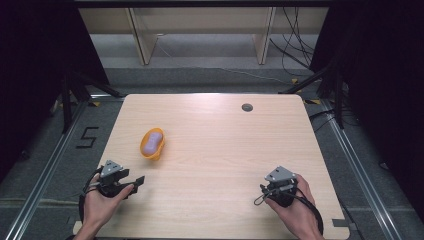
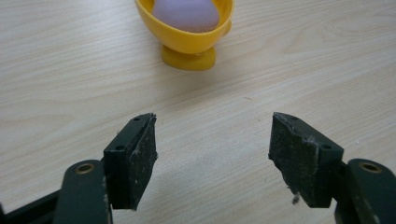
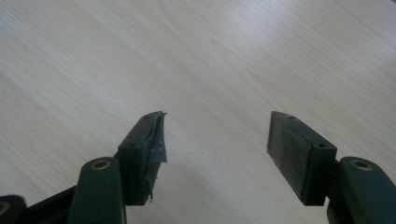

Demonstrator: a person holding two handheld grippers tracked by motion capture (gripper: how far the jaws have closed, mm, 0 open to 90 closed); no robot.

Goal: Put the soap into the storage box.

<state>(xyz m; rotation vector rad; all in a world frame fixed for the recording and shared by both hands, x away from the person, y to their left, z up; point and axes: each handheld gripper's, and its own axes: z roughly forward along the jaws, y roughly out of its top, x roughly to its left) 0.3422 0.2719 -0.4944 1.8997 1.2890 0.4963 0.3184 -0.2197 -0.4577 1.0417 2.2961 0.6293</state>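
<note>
With both tongs spread and empty, our left tongs [image 2: 212, 140] face the yellow plastic egg cup [image 2: 187, 35] holding a pale purple egg [image 2: 187, 13] on the wooden counter [image 1: 225, 150], and a careless nudge could tip it.

- Table [image 1: 220, 150]: pale wood-grain top with a smooth, matt finish.
- Yellow cup [image 2: 187, 35]: glossy, smooth plastic, catching soft highlights along its rim and foot.
- Lilac egg [image 2: 187, 14] inside it: smooth, with a dull satin sheen.
- Left gripper [image 2: 212, 149] and right gripper [image 3: 215, 147]: black matt jaws with rough, worn pads, frayed at the edges.
- Grey plate [image 1: 279, 174] atop the right gripper: dull metal look.
</note>
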